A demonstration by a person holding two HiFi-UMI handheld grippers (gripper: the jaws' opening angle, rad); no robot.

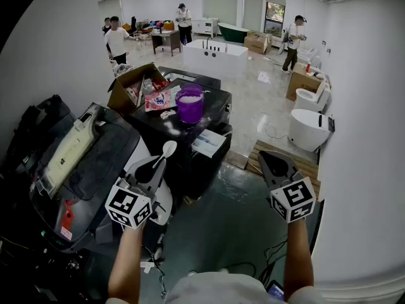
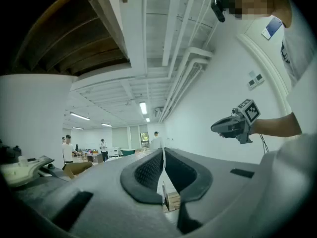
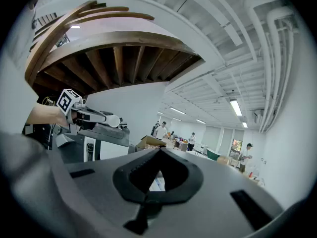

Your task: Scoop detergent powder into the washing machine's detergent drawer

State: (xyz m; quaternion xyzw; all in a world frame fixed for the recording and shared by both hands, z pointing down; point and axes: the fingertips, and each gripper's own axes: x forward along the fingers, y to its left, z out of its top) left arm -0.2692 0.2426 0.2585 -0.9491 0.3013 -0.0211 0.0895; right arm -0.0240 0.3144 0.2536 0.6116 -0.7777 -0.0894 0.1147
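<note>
STEP: pre-scoop approach | LEFT: left gripper (image 1: pixel 157 164) is clamping white plastic spoon (image 1: pixel 169 148) | RIGHT: right gripper (image 1: pixel 267 159) is hanging clenched, empty | TARGET: purple plastic tub of white powder (image 1: pixel 188 105) is sitting beyond the left gripper's tips | NEXT: probably reaching forward, dipping the spoon.

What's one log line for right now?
left hand-held gripper: shut on white spoon | right hand-held gripper: shut, empty | purple tub: white powder inside, no gripper at it

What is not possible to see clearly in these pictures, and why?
1. Whether the spoon holds powder: head view, bowl too small; left gripper view shows only its handle edge.
2. The detergent drawer: head view, lost on the dark washing machine, partly behind the left gripper.
3. Print on the packets: head view, too small.
</note>
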